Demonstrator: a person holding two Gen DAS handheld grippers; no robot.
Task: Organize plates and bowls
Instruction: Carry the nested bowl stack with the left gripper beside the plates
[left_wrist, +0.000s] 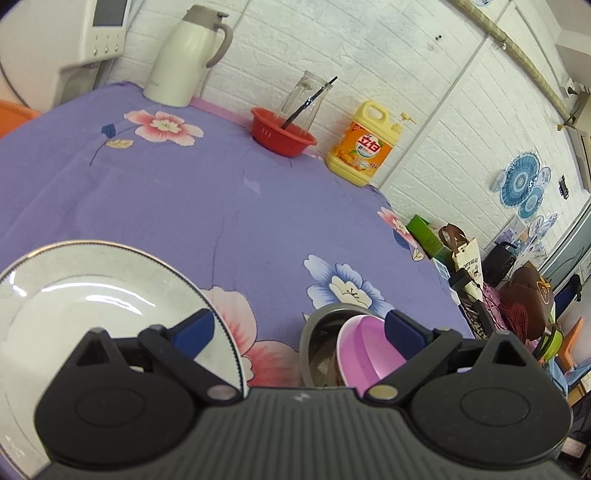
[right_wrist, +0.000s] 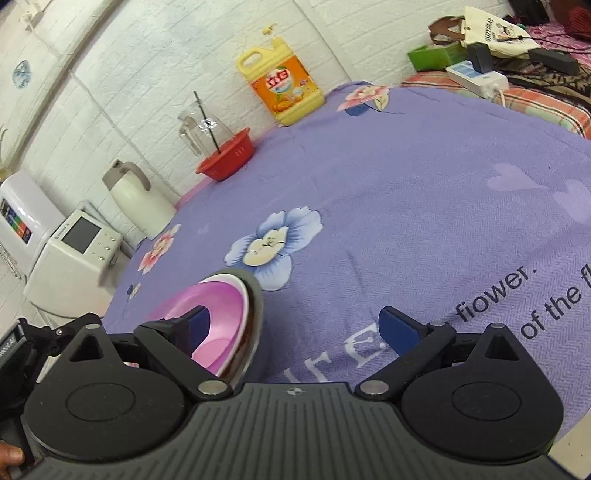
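A white plate (left_wrist: 92, 295) with a thin dark rim lies on the purple flowered cloth (left_wrist: 221, 206) at the lower left of the left wrist view. To its right stands a pink bowl (left_wrist: 365, 350) nested in a metal bowl (left_wrist: 314, 339). My left gripper (left_wrist: 299, 332) is open above the cloth between plate and bowls, its left fingertip over the plate's edge and its right one over the pink bowl. In the right wrist view the pink bowl (right_wrist: 218, 314) sits low on the left inside the metal bowl (right_wrist: 255, 317). My right gripper (right_wrist: 299, 325) is open, its left finger (right_wrist: 199, 321) over the bowl.
Along the white brick wall stand a red basket (left_wrist: 282, 134) with a glass jug (left_wrist: 303, 99), a yellow detergent bottle (left_wrist: 364, 146) and a white thermos jug (left_wrist: 188, 55). A white appliance (left_wrist: 74, 40) is at the far left. Bags (left_wrist: 465, 258) crowd past the table's right edge.
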